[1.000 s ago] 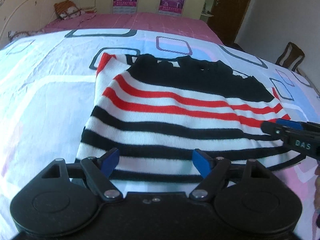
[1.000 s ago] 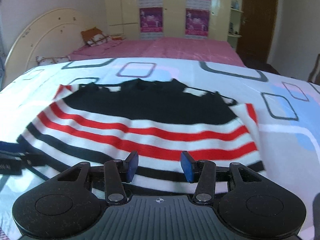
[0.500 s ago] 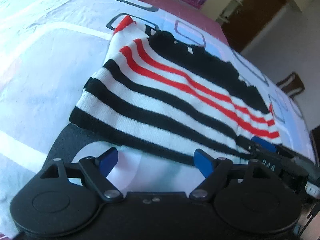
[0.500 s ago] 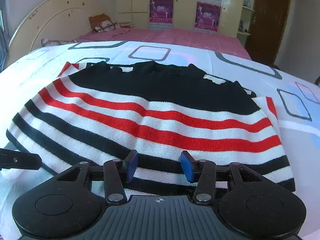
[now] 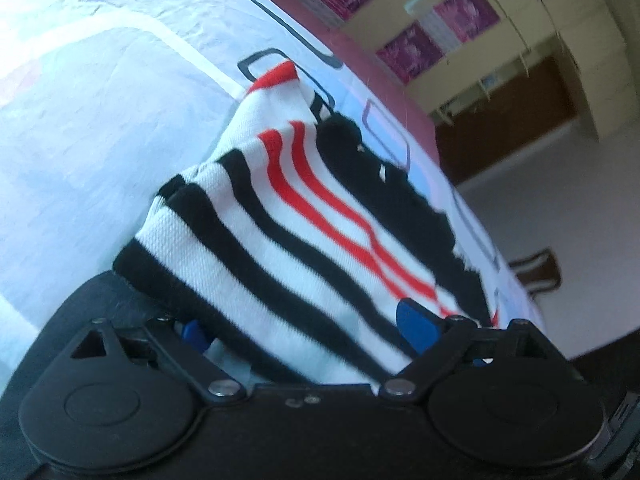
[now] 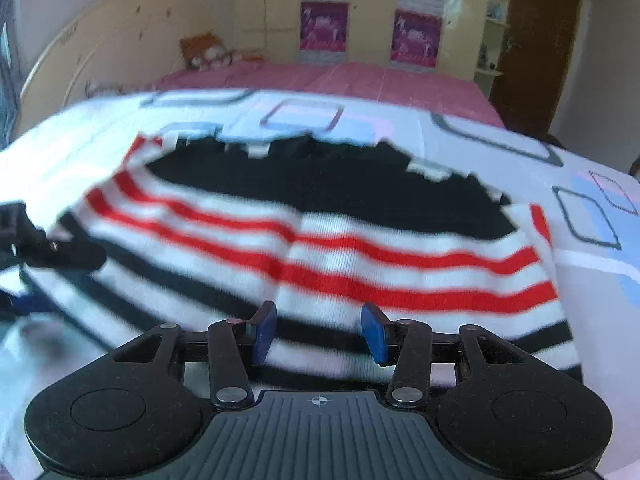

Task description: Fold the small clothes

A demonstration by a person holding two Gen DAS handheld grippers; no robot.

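Bedroom light falls on a bed (image 6: 460, 148) with a pale patterned sheet, where a striped knit sweater (image 6: 360, 264) lies spread. It looks soft, light and limp, so it should sag and stretch if lifted by one point; the thick hem or a side edge seems the best hold. The left gripper (image 5: 304, 330), jaws wide and just been opening, has the hem corner draped between them, not pinched. The right gripper (image 6: 318, 334) stands half open over the near hem, holding nothing.

We see a pale bedsheet (image 6: 460, 148) printed with rounded squares; beyond it a pink bedspread (image 6: 360, 78); a stuffed toy (image 6: 204, 54) near the cream headboard (image 6: 100, 48); purple posters (image 6: 325, 28) on cupboard doors; a brown door (image 6: 536, 44) at right.
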